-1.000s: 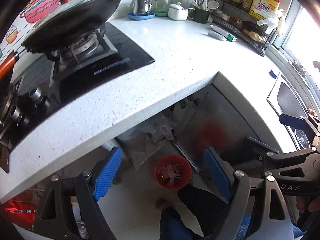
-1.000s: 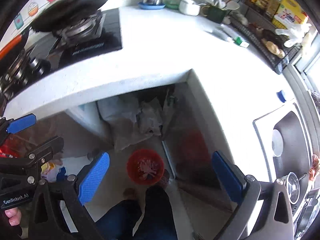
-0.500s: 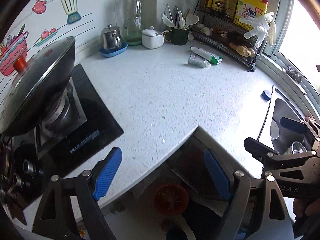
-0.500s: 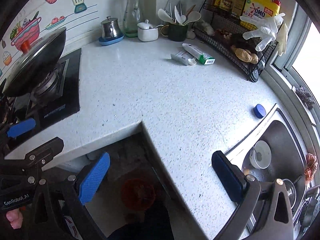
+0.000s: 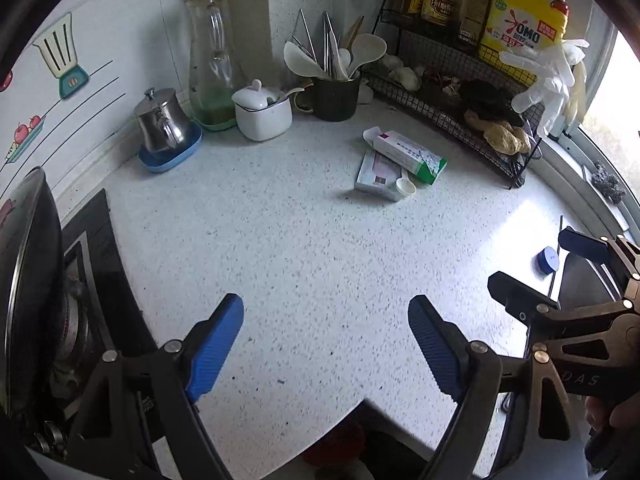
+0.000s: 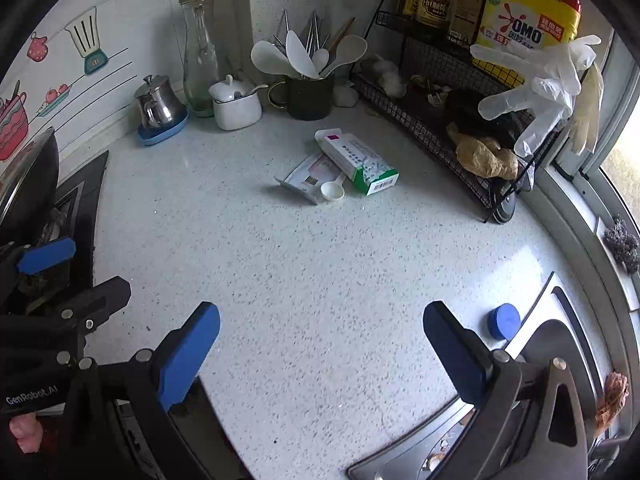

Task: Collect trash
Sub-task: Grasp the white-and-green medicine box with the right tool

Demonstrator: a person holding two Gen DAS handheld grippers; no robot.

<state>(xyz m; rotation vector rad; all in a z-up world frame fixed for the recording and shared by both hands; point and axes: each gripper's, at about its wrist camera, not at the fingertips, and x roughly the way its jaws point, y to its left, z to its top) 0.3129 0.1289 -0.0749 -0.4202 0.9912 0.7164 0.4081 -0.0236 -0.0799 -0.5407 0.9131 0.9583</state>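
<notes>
A white and green carton (image 5: 406, 155) (image 6: 356, 159) lies on the speckled counter (image 5: 304, 248), resting on a flat white packet (image 5: 376, 174) (image 6: 308, 174), with a small white plastic spoon (image 5: 405, 185) (image 6: 333, 190) beside them. A blue bottle cap (image 5: 547, 260) (image 6: 504, 321) lies near the sink. My left gripper (image 5: 326, 340) is open and empty above the counter's near part. My right gripper (image 6: 322, 350) is open and empty too, to its right. Both are well short of the carton.
A wire rack (image 6: 440, 120) with bottles, a yellow detergent jug and gloves stands at the back right. A utensil cup (image 5: 335, 94), white pot, glass jug and steel pot line the wall. The stove with a wok (image 5: 24, 280) is left, the sink (image 6: 520, 380) right.
Both grippers have lifted from pointing down at the red bin on the floor to facing the counter's back corner. The bin has nearly dropped out of view. Jaws stayed open.
</notes>
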